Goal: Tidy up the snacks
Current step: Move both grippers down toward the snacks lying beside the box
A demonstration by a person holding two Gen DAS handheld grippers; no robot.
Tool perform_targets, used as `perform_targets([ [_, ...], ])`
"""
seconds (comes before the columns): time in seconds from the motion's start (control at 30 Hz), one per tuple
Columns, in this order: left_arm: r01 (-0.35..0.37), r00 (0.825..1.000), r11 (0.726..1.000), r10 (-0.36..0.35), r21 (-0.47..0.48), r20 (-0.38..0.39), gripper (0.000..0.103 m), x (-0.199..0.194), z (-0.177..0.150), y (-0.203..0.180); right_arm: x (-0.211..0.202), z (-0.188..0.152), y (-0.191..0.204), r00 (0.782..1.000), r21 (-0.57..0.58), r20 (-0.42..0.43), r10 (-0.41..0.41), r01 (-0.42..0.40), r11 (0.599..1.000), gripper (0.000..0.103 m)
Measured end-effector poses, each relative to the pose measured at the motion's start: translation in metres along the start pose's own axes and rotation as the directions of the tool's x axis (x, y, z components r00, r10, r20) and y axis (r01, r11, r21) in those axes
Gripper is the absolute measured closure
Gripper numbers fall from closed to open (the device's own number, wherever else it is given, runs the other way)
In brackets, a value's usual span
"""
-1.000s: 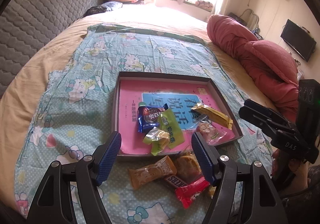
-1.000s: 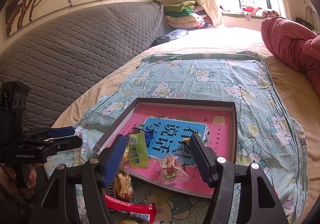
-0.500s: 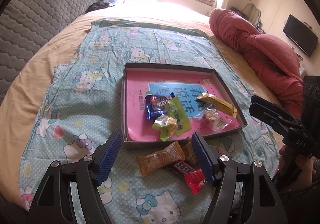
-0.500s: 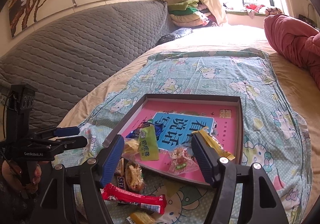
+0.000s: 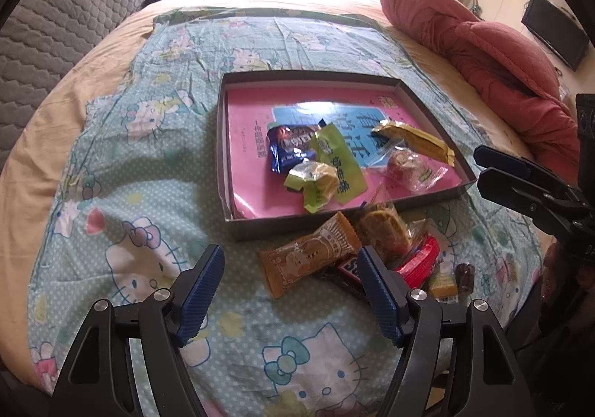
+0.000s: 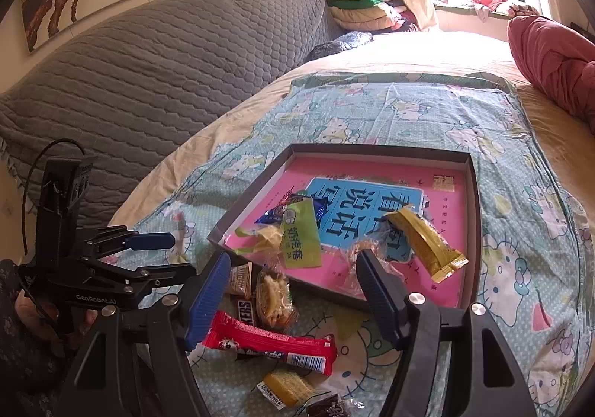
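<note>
A shallow box (image 5: 223, 141) with a pink floor lies on the cartoon-cat sheet. It holds a blue packet (image 5: 290, 149), a green packet (image 5: 338, 164), a gold bar (image 5: 412, 141) and a clear-wrapped sweet (image 5: 409, 167). In front of the box lie loose snacks: an orange-brown packet (image 5: 308, 257), a wrapped cake (image 5: 383, 227), a Snickers (image 5: 347, 268) and a red bar (image 6: 271, 342). My left gripper (image 5: 290, 260) hangs open above the orange-brown packet, touching nothing. Over the cake (image 6: 275, 298) and the box's near rim (image 6: 334, 296), my right gripper (image 6: 293, 260) is open and empty.
A red quilt (image 5: 483, 45) lies bunched at the bed's right side. The grey padded headboard (image 6: 167, 63) runs along the left. Folded bedding (image 6: 357, 4) is stacked by the window. A small yellow cake (image 6: 290, 385) and a dark sweet (image 5: 465, 273) lie at the pile's near edge.
The left gripper has sunk and tipped downward, so the loose pile now sits higher between its fingers. The right gripper has shifted over the pile, bringing more of the red bar into view.
</note>
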State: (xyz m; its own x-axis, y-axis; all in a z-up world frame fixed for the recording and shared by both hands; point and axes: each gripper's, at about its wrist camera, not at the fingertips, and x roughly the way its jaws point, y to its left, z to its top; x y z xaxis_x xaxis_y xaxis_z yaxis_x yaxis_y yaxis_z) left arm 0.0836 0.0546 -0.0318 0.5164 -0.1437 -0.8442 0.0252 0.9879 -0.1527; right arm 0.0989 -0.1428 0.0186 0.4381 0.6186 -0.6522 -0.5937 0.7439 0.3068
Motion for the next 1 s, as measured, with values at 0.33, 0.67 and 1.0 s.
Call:
perform_targets([
  [0.33,0.028,0.999,0.998,-0.027,0.054,-0.023,0.027,0.017,-0.007,-0.002,0.014,-0.007,0.007,0.998,-0.024,-0.065,0.007,-0.009,1.000,0.033],
  [0.67,0.029,0.999,0.990,-0.024,0.140,-0.041,0.027,0.038,-0.005,-0.007,0.030,-0.015,0.007,0.993,-0.017,-0.120,0.015,-0.017,1.000,0.033],
  [1.0,0.090,0.994,0.982,-0.077,0.166,-0.079,0.027,0.057,-0.005,0.001,0.063,-0.025,0.002,0.977,0.029,-0.203,0.061,-0.056,0.998,0.033],
])
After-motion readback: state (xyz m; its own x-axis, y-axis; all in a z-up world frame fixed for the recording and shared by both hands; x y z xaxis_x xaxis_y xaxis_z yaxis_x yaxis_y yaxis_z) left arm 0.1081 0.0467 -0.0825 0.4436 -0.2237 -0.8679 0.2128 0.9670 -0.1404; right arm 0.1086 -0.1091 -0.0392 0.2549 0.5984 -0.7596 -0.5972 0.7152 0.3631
